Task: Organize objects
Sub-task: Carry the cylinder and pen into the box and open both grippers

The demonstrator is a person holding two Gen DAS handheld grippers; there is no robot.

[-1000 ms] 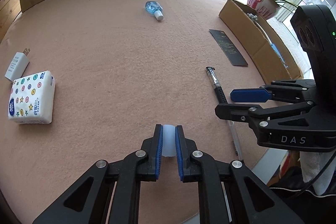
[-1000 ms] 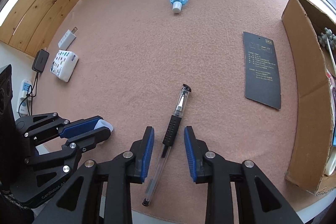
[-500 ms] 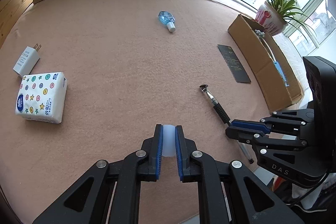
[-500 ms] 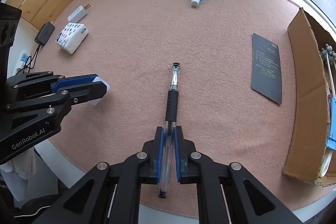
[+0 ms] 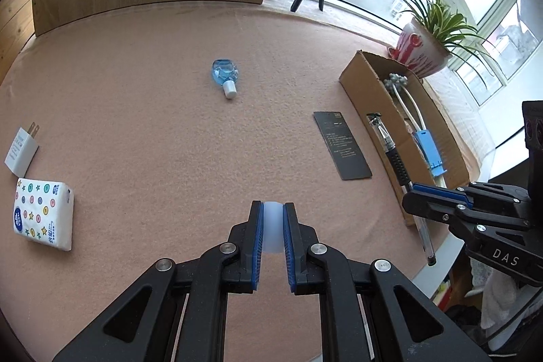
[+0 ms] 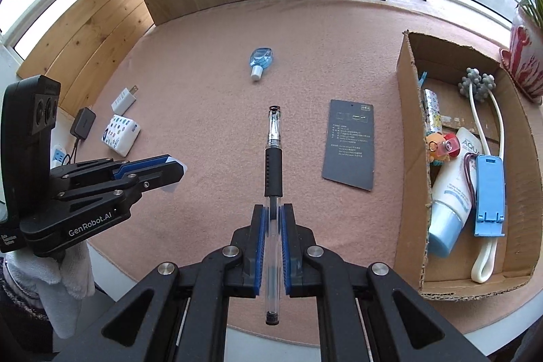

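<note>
The right gripper [image 6: 272,219] pinches a pen [image 6: 273,158] by its clear barrel, held above the pink mat [image 6: 210,83], left of the box [image 6: 412,138]. The left gripper [image 5: 272,219] is clamped on a small white cap [image 5: 272,231] above the mat.

Both views are bright with soft, even daylight that enters through the windows [image 5: 488,5] at the upper right of the left wrist view and through further panes [image 6: 51,9] at the upper left of the right wrist view. The glass is washed out to near white. Shadows on the pink tabletop [image 5: 135,124] are faint and short. Focus is sharp throughout, with no motion blur. Fisheye distortion bows straight edges strongly, and dark vignetting fills the corners of each frame.
</note>
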